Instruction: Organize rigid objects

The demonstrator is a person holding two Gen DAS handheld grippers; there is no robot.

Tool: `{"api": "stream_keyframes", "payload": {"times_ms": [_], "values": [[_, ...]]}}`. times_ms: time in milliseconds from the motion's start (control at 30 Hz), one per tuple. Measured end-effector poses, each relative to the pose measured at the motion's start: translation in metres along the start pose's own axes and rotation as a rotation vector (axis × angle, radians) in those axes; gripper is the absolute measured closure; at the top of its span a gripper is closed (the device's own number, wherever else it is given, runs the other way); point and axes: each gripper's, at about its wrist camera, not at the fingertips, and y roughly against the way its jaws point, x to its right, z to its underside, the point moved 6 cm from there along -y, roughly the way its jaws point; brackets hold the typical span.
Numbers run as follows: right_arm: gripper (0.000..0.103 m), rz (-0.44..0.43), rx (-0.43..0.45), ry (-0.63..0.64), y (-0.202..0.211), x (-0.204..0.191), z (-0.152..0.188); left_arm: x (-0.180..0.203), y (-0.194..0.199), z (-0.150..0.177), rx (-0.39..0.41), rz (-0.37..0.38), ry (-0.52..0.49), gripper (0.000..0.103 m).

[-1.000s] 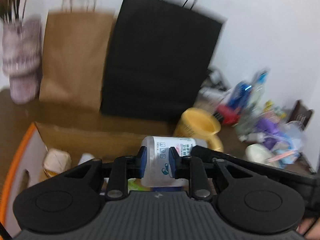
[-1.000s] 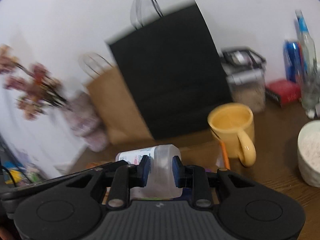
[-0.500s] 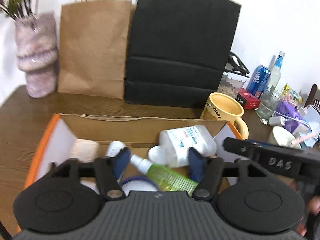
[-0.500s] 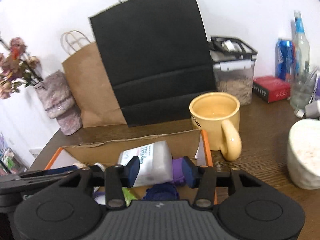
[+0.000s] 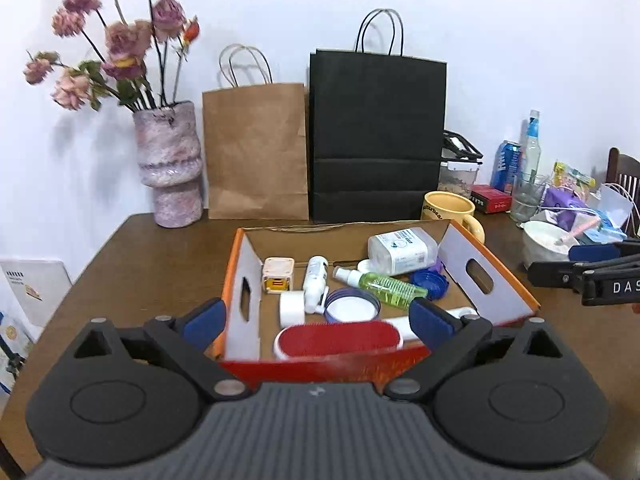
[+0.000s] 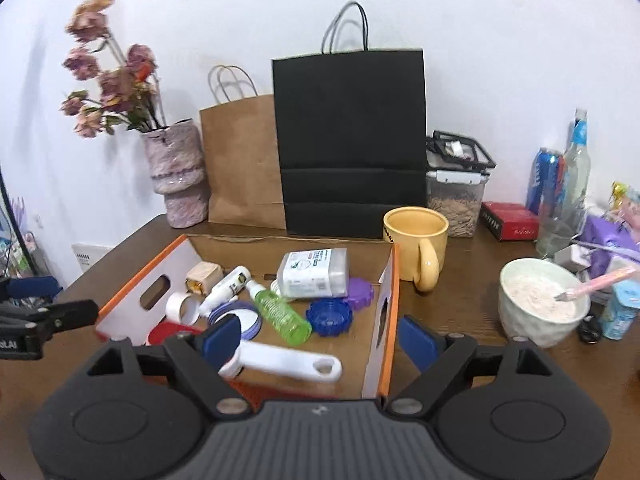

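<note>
1. Cardboard box (image 5: 492,276) on the bench holds your clear bottle (image 5: 402,250), green spray bottle (image 5: 380,285) and red brush (image 5: 338,340); your left hand-held gripper (image 5: 318,322) is opening, holding nothing.
2. Right view: your right hand-held gripper (image 6: 320,338) is opening, empty; the yellow mug (image 6: 416,242) is unsorted.

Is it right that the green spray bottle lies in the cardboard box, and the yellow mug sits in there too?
Not quite. The green spray bottle does lie in the cardboard box, but the yellow mug stands outside it on the table, just beyond the box's right wall. The right wrist view shows this.
</note>
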Motion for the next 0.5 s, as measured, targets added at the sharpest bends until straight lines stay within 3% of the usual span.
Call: {"api": "stream_keyframes", "payload": {"times_ms": [200, 500], "values": [[0.014, 0.013, 0.036, -0.02, 0.034, -0.008, 0.02, -0.002, 0.038, 0.018, 0.032, 0.006, 0.023, 0.002], [0.013, 0.01, 0.181, -0.01, 0.115, -0.034, 0.061, 0.002, 0.106, 0.052, 0.178, -0.037, 0.007, 0.001]]}}
